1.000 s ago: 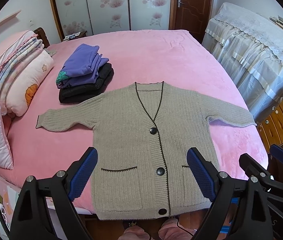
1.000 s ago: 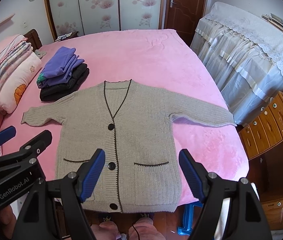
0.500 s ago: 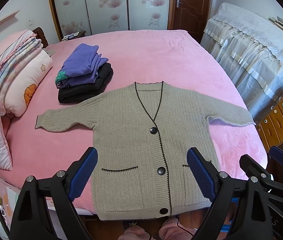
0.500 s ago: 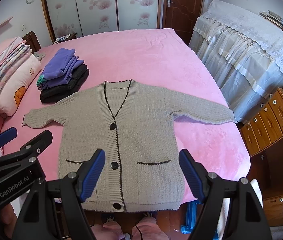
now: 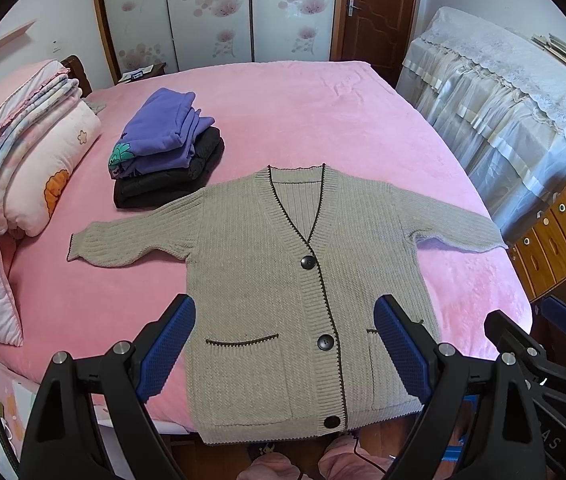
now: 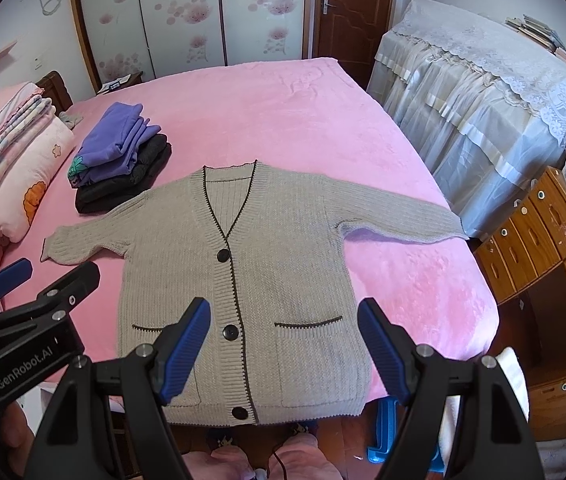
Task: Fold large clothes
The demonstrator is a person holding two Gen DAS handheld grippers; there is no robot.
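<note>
Between the blue-padded fingers of the left gripper (image 5: 285, 344), which stand wide apart and hold nothing, the lower front of the grey cardigan (image 5: 283, 292) shows; the right gripper (image 6: 285, 346) is likewise spread wide and empty, framing the pocket and button band. The cardigan lies flat, face up and buttoned on the pink bed (image 5: 323, 120), sleeves stretched out to either side, its hem hanging just over the near edge of the mattress. No fold has begun, so the likely first move is to take a sleeve or a side edge. The risk from here is mostly in the knit: it looks loose and stretchy, so a pinch on one layer could drag the whole garment toward the edge, where the overhanging hem could pull it to the floor, or skew the buttoned front. The left sleeve cuff lies near the stack of folded clothes (image 5: 167, 148), purple on black, and a careless sweep there could knock it. Both grippers hover above the foot of the bed, side by side, level, pointing forward along the garment.
</note>
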